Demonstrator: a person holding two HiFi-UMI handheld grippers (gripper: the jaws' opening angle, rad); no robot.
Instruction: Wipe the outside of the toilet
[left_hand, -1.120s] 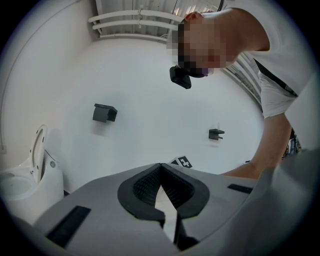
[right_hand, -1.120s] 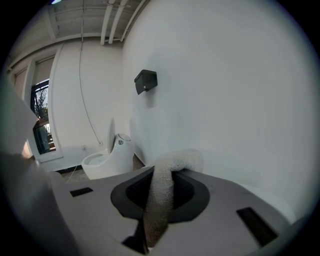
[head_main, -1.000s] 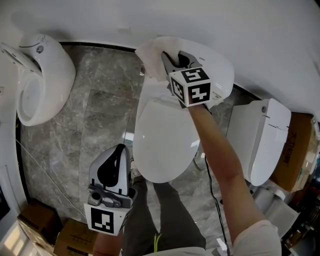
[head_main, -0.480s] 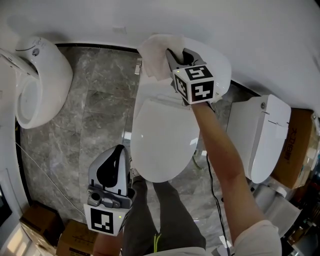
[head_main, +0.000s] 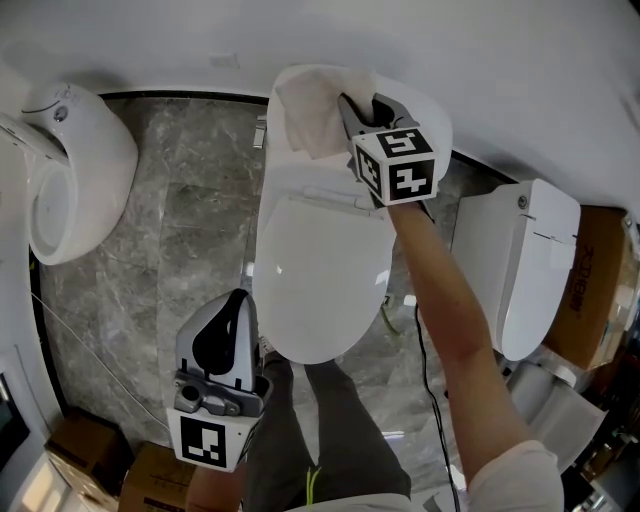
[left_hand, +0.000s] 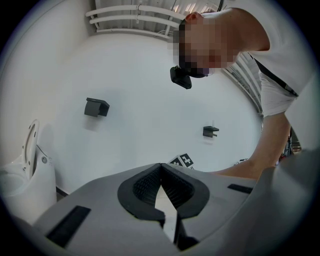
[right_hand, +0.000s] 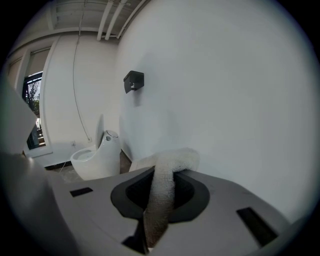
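Left gripper (head_main: 238, 300): held low and close to the body, marker cube nearest the person, jaws pointing away. It sits just beside the left front edge of the toilet. Its jaws meet at the tips with nothing between them (left_hand: 161, 169).
Legs (head_main: 330, 430): grey trousers, directly in front of the toilet's front edge.
Right arm (head_main: 450, 320): bare forearm stretched out nearly straight from the lower right, reaching over the right side of the seat toward the back of the toilet.
Toilet (head_main: 320, 270): white, lid down, standing on the grey marble floor (head_main: 190, 200) with its back to the wall.
Right gripper (head_main: 352, 108): at the end of the outstretched arm, over the back part of the toilet, marker cube facing up. Its jaws are clamped on a cloth (right_hand: 161, 200).
Cloth (head_main: 305, 115): pale and thick, spread on the top rear left of the toilet, with one fold pinched in the jaws and running up between them (right_hand: 165, 175).
Wall (head_main: 520, 80): plain white, just beyond the cloth.
Neighbours: one more white toilet on the left (head_main: 70, 180) and another on the right (head_main: 520, 270), each well apart from the middle one.
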